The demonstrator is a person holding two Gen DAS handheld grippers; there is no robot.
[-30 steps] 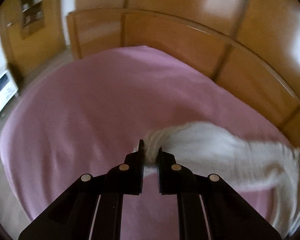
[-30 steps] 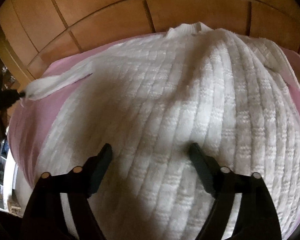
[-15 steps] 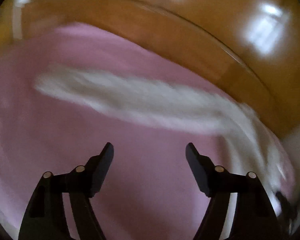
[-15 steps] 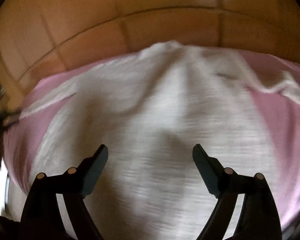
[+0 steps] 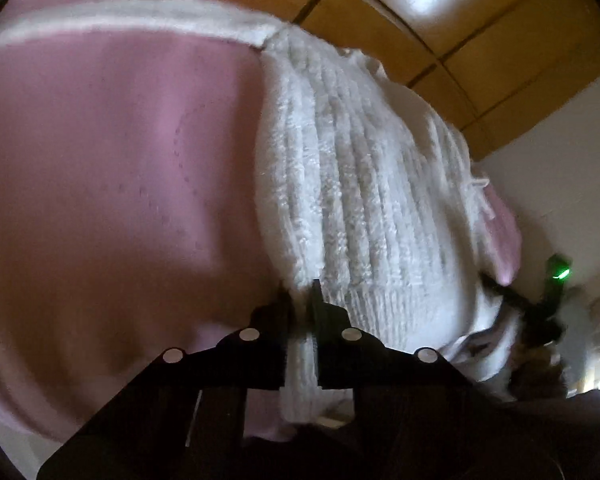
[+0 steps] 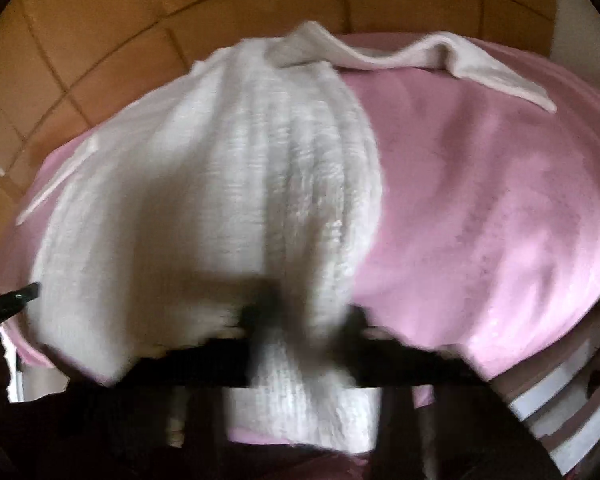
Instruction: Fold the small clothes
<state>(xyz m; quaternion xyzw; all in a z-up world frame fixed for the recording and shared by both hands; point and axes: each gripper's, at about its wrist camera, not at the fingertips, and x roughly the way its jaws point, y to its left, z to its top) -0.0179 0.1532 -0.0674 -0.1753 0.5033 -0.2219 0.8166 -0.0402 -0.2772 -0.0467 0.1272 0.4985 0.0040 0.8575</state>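
- From my left wrist camera I see the left gripper (image 5: pixel 300 300) with its fingers (image 5: pixel 324 312) drawn nearly together on the ribbed hem at the left bottom corner of the white knit sweater (image 5: pixel 360 184), a strip of knit pinched between them.
- The sweater lies on the bed, over the pink bedsheet (image 5: pixel 112 160); this view alone shows one sleeve (image 5: pixel 132 16) stretched out flat along the far edge, below the wooden headboard (image 5: pixel 460 28).
- Only here do I catch the right gripper from outside — dark, with a green light, at the far hem corner, too blurred to read.
- My right wrist camera shows what the left cannot: the other sleeve (image 6: pixel 460 60) lying crumpled on the sheet (image 6: pixel 500 200), and the sweater body (image 6: pixel 228 184) pulled into a ridge.
- The right gripper (image 6: pixel 304 320) is smeared by blur and draped in knit (image 6: pixel 300 380); its fingers look closed on the hem, fabric bunched between them.
- The bottom of the hem is cut off behind both grippers — I cannot see it.
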